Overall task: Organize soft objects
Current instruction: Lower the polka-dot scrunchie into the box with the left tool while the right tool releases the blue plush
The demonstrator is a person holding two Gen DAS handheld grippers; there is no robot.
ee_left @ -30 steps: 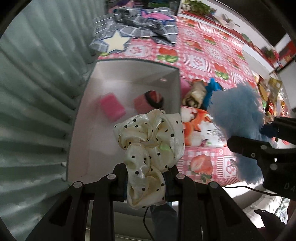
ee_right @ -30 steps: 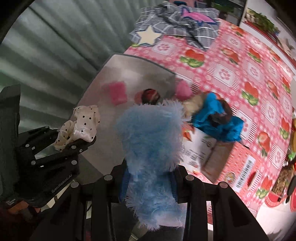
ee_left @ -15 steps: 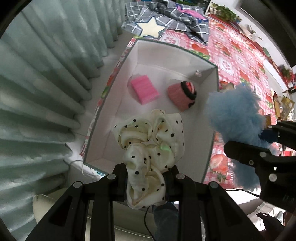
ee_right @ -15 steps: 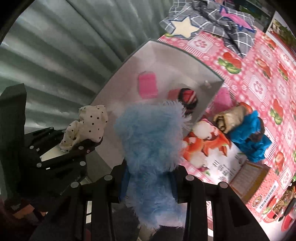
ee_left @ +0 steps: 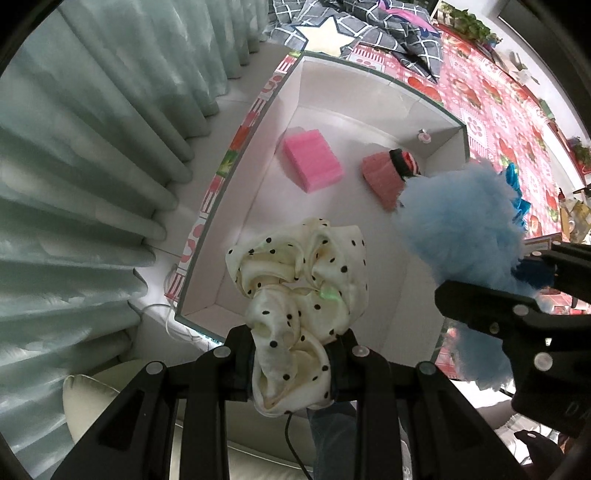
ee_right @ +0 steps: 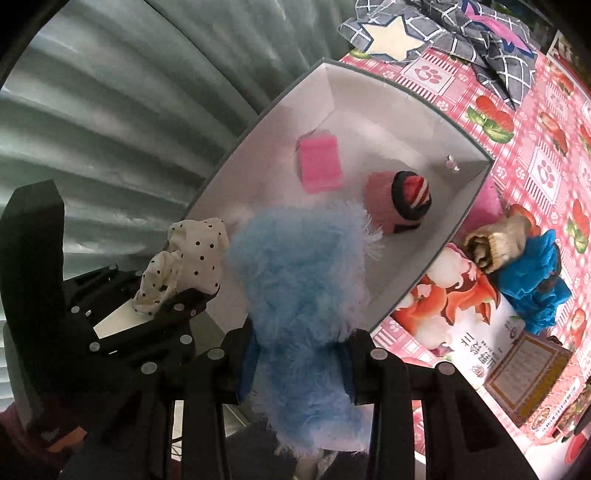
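Observation:
My left gripper [ee_left: 293,365] is shut on a cream scrunchie with black dots [ee_left: 299,280], held over the near end of the white box [ee_left: 332,66]. My right gripper [ee_right: 303,365] is shut on a fluffy light-blue soft thing [ee_right: 299,280], beside the left one and over the box's near right part. The blue fluff [ee_left: 461,229] also shows at the right of the left wrist view, and the scrunchie [ee_right: 192,258] at the left of the right wrist view. Inside the box lie a pink sponge [ee_left: 312,158] and a pink roll with a striped black band [ee_left: 391,177].
A grey-green curtain [ee_left: 92,147] hangs left of the box. A checked grey cloth with a star [ee_right: 443,33] lies beyond it on the red patterned tablecloth [ee_right: 546,147]. Right of the box lie a beige glove [ee_right: 498,240], a blue cloth [ee_right: 535,288] and a printed packet [ee_right: 461,317].
Both grippers have moved left over the box and sunk a little, still holding the scrunchie and the blue fluff. The box now fills more of both views.

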